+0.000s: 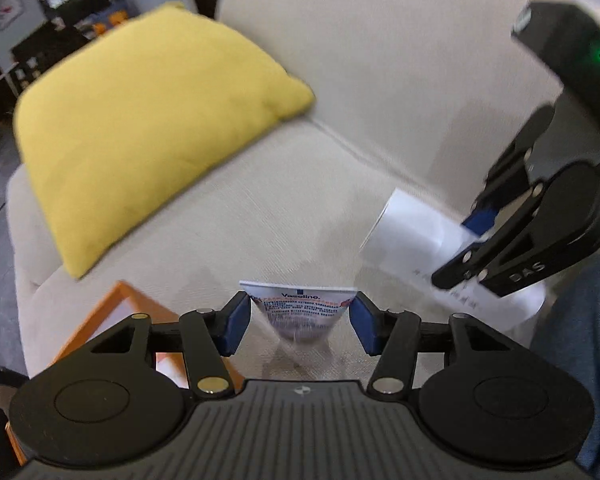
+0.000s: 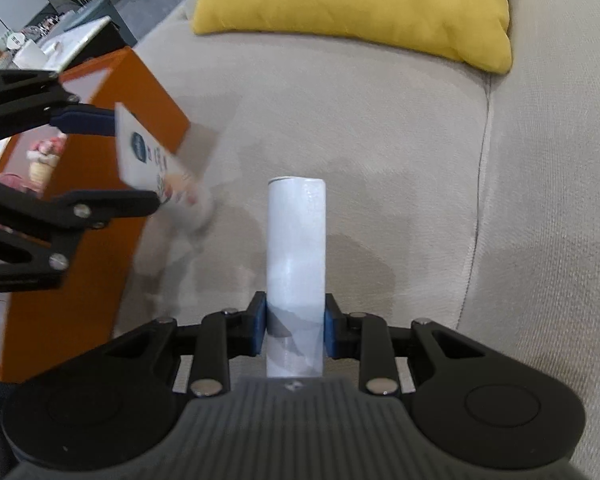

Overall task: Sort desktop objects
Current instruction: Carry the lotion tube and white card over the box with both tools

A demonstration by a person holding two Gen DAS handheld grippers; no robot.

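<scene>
A beige sofa [image 2: 380, 140] fills both views, with an office of dark shelving and a potted plant blurred behind it. Everything here rests on or hangs over its seat cushion rather than on any table. A yellow pillow [image 1: 148, 128] leans against the backrest near the far edge of the seat, well apart from the work. At the seat's left edge stands an orange box [image 2: 100, 208], upright with its open top facing up; it looks like the bin into which things are being sorted, which would explain why both hands hover close to it.

The right claw [image 2: 295, 330] pinches a white cylinder [image 2: 296, 248], perhaps a rolled sheet or a slim bottle, low on its body, with both blue pads pressed flat against its sides. It is held upright above the middle of the seat, seemingly waiting its turn.

The left claw [image 1: 298, 322] holds a Vaseline tube [image 1: 300, 312] by its flat crimped end, with the cap end hanging down and blurred. Its jaws stand fairly wide because the crimp is broad, and the pads touch its two edges. In the right wrist view the tube is tilted just beside the box's near upper corner, not yet over the opening. The likely next move is to carry it above the box and let go.
</scene>
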